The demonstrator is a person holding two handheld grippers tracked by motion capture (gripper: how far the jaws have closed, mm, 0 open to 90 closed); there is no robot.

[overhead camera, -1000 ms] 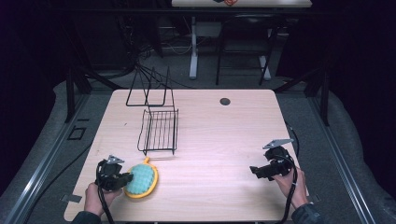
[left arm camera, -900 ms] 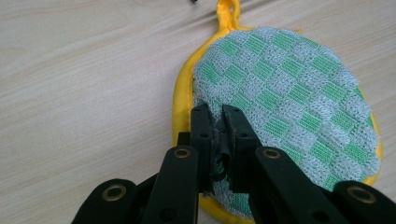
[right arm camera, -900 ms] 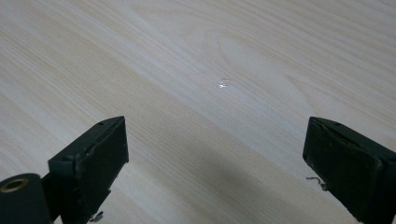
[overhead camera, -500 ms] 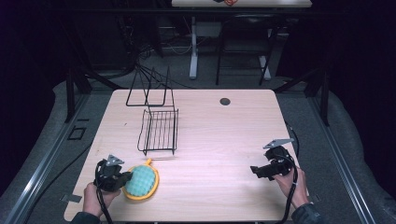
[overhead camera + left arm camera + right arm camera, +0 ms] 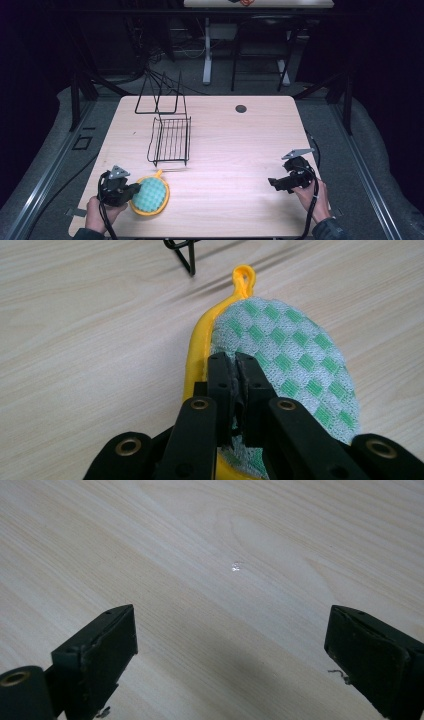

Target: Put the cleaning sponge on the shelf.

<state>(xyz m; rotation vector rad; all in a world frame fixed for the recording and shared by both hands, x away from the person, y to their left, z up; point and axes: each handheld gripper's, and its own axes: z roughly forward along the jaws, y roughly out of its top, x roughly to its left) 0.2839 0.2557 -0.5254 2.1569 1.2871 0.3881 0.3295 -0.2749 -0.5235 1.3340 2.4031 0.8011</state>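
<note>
A round pot holder (image 5: 151,195) with a green-checked face and a yellow rim and loop lies on the wooden table (image 5: 235,150) near the front left. My left gripper (image 5: 133,190) is shut on its edge. In the left gripper view the jaws (image 5: 235,362) pinch the fabric of the pot holder (image 5: 292,355) beside the yellow rim, and its loop points away from me. My right gripper (image 5: 273,183) is held low at the front right. Its jaws (image 5: 232,625) stand wide open over bare wood with nothing between them.
A black wire rack (image 5: 171,140) lies flat on the table just beyond the pot holder. A taller bent wire frame (image 5: 159,95) stands at the back left edge. A small dark round hole (image 5: 241,108) sits near the back centre.
</note>
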